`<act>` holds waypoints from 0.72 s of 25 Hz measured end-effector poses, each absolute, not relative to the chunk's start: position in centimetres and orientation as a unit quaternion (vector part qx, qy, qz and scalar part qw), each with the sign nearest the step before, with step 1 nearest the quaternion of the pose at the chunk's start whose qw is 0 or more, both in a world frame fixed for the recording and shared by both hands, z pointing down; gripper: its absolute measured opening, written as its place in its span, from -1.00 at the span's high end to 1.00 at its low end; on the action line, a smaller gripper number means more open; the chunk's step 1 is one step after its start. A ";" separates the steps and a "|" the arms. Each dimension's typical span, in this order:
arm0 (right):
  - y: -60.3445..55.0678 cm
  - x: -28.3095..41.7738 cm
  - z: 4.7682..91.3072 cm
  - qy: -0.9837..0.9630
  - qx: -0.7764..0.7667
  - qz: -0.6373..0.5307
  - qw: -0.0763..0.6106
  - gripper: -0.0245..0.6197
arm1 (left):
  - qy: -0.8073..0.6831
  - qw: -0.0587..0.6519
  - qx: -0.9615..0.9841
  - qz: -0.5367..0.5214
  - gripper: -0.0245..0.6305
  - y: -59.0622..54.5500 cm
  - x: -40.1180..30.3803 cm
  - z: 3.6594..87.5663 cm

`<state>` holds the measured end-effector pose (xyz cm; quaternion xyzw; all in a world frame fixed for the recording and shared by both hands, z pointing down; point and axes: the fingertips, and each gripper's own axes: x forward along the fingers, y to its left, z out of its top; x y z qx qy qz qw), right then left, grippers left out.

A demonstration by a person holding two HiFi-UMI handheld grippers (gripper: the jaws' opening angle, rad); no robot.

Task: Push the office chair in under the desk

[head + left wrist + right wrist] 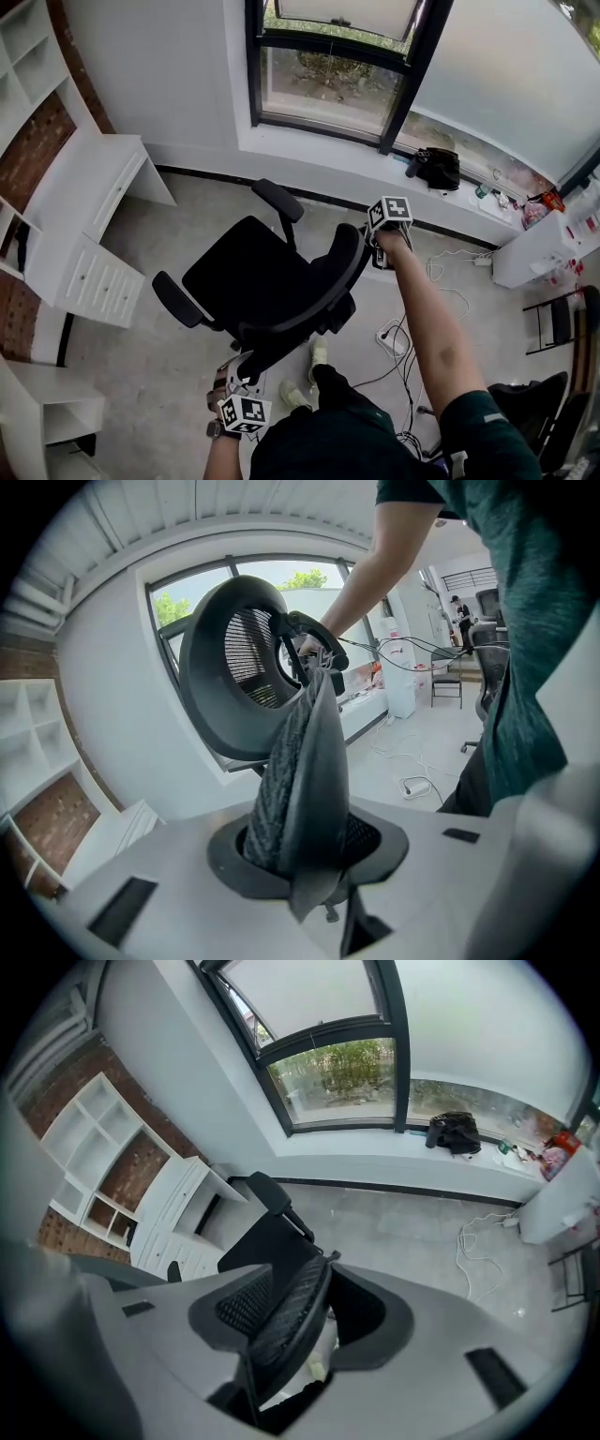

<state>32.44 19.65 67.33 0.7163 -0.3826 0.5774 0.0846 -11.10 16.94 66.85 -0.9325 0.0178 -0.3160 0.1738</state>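
Note:
The black office chair [246,272] stands on the grey floor, its seat facing the white desk [89,211] at the left. Its curved mesh backrest [323,286] is toward me. My left gripper [236,373] is at the backrest's lower side edge; in the left gripper view [305,841] the edge of the backrest [225,667] fills the jaws and both pads press on it. My right gripper [375,248] is at the backrest's top. There the backrest rim [281,1321] lies between the jaws [300,1312], against the left pad [239,1302], with a gap on the other side.
White shelves and drawers [98,281] line the left wall. Cables and a power strip [389,336] lie on the floor right of the chair. A black bag [436,167] sits on the window sill. A dark folding chair [555,321] stands at the right. My shoes [317,352] are behind the chair.

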 end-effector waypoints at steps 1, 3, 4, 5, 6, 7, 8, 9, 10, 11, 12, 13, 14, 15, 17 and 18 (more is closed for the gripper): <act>19.2 32.6 67.3 -0.384 0.716 0.577 0.083 0.39 | 0.020 0.173 -0.932 -0.317 0.59 16.7 -11.0 66.9; 18.0 32.9 67.3 -0.389 0.714 0.577 0.081 0.39 | 0.024 0.172 -0.932 -0.319 0.59 15.8 -10.6 66.8; 17.3 33.1 67.3 -0.391 0.712 0.577 0.081 0.39 | 0.026 0.171 -0.931 -0.321 0.59 15.3 -10.4 66.8; 16.7 33.3 67.4 -0.395 0.710 0.577 0.081 0.39 | 0.028 0.170 -0.931 -0.322 0.59 14.9 -10.2 66.8; 16.2 33.7 67.4 -0.398 0.709 0.577 0.080 0.39 | 0.029 0.169 -0.930 -0.324 0.59 14.6 -9.8 66.8; 15.7 34.2 67.4 -0.399 0.709 0.576 0.079 0.39 | 0.030 0.169 -0.930 -0.325 0.59 14.2 -9.2 66.7; 15.3 34.8 67.3 -0.400 0.710 0.575 0.077 0.39 | 0.030 0.169 -0.930 -0.325 0.59 13.7 -8.7 66.7; 14.7 35.4 67.1 -0.399 0.712 0.573 0.076 0.38 | 0.031 0.169 -0.930 -0.324 0.58 13.0 -8.1 66.6; 13.8 35.8 67.0 -0.399 0.712 0.572 0.077 0.38 | 0.032 0.168 -0.931 -0.323 0.58 12.3 -7.7 66.6; 12.8 36.0 66.9 -0.400 0.711 0.572 0.079 0.38 | 0.034 0.166 -0.931 -0.324 0.58 11.4 -7.4 66.6; 11.6 36.1 67.0 -0.402 0.709 0.573 0.082 0.38 | 0.037 0.164 -0.931 -0.325 0.58 10.5 -7.3 66.6; 10.3 36.1 67.1 -0.406 0.706 0.575 0.085 0.39 | 0.041 0.162 -0.930 -0.328 0.58 9.7 -7.2 66.7; 9.0 36.2 67.2 -0.409 0.702 0.576 0.088 0.38 | 0.045 0.159 -0.929 -0.331 0.58 8.9 -7.2 66.7; 7.8 36.4 67.3 -0.413 0.700 0.576 0.091 0.38 | 0.049 0.157 -0.929 -0.333 0.58 8.2 -7.0 66.8; 5.7 36.9 67.4 -0.417 0.696 0.576 0.094 0.38 | 0.054 0.152 -0.928 -0.336 0.58 6.8 -6.5 66.9; 4.7 37.2 67.4 -0.419 0.695 0.576 0.096 0.38 | 0.056 0.151 -0.927 -0.337 0.58 6.1 -6.1 66.9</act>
